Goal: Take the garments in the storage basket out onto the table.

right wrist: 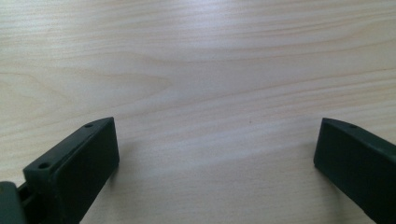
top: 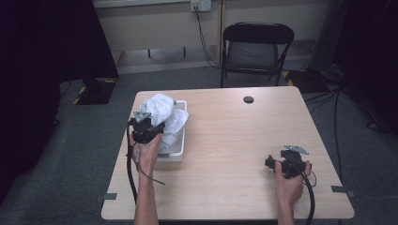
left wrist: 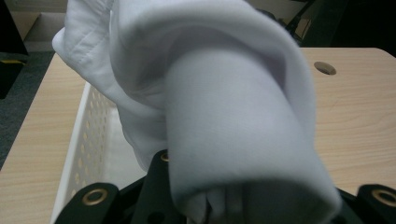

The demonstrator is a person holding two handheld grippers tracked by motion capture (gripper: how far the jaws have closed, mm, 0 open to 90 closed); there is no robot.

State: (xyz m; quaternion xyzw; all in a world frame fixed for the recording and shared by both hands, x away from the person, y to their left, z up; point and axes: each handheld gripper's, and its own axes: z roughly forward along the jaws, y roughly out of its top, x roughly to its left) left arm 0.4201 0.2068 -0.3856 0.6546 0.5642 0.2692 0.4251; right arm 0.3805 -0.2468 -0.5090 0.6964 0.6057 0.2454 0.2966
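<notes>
In the left gripper view the white cloth (left wrist: 224,107) bulks so close to the lens that it hides the tips of the left claw (left wrist: 219,186); of the black jaws, one shows at the bottom edge pressed against the fabric, and the bundle's upper part is cut off by the top of the frame. The cloth is plain white, soft and thick, rolled into a fat fold with a stitched hem showing at the upper left. In the high view the same cloth (top: 164,117) is heaped left of centre over a white perforated basket (top: 180,152), which stands on the pale wooden counter (top: 234,154); how much of it lies inside the basket is hard to make out. The left claw (top: 152,126) is clamped on the cloth, at its near side above the basket. The right claw (top: 271,163) sits at the lower right of the high view, low over bare counter and well apart from the basket; in the right gripper view (right wrist: 215,158) its jaws stand wide apart with only wood grain between them, holding nothing.
</notes>
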